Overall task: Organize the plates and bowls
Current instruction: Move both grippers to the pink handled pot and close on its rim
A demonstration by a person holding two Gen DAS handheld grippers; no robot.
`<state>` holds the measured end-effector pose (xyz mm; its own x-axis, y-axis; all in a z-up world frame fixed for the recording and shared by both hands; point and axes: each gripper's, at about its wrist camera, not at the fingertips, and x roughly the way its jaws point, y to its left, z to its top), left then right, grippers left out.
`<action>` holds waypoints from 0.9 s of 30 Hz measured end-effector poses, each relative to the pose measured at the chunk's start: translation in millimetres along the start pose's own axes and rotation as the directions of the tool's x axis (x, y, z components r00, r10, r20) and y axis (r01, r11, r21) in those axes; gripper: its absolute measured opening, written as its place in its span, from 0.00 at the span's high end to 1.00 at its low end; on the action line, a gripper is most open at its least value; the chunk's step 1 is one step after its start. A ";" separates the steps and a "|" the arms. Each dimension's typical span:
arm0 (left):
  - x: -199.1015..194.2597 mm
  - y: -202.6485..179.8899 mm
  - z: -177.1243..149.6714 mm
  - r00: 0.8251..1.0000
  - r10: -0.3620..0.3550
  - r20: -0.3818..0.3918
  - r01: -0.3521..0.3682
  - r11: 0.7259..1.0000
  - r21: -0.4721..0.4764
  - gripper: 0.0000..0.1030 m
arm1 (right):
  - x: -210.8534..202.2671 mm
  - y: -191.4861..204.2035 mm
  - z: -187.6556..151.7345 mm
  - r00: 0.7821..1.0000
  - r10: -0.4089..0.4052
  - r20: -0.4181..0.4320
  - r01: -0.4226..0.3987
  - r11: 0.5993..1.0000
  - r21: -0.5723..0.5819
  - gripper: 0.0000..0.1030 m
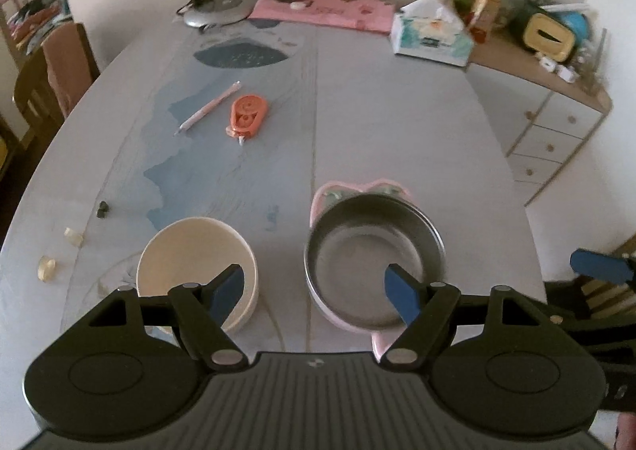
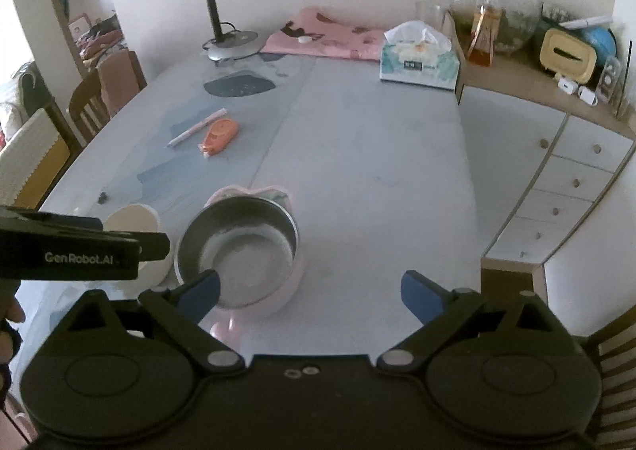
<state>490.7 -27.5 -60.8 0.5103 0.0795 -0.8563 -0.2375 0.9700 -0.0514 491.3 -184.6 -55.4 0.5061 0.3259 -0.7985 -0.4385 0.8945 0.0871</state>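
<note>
Steel round bowl (image 1: 373,259), nested on a pink heart-shaped plate (image 1: 330,191), is the landmark: left tool (image 1: 314,287), jaws apart and empty, hangs nearest; cream round bowl (image 1: 196,263) just left; right tool (image 2: 310,291), also spread, right.

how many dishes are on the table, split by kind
Bowls: 2, a cream bowl and a metal bowl
Plates: 1, a pink plate under the metal bowl
Total: 3 dishes on the table
</note>
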 end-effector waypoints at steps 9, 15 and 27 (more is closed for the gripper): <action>37.8 -4.6 17.7 0.999 0.032 -0.025 -0.032 0.999 -0.006 0.25 | 46.7 2.6 12.2 0.999 0.007 -0.051 -0.009 0.999 -0.036 0.16; 63.2 -13.7 19.0 0.998 0.048 -0.043 -0.047 0.998 0.031 0.25 | 73.2 -2.1 15.0 0.996 0.022 -0.090 -0.023 1.000 -0.010 0.27; 96.4 -14.7 16.7 0.994 0.049 -0.097 -0.047 0.999 0.022 0.58 | 104.0 -6.0 17.8 0.988 0.064 -0.142 -0.063 0.998 0.013 0.61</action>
<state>557.1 -30.3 -134.1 0.4151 0.1042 -0.9038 -0.2429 0.9701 0.0003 559.8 -150.6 -128.3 0.3666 0.3362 -0.8675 -0.4600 0.8760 0.1450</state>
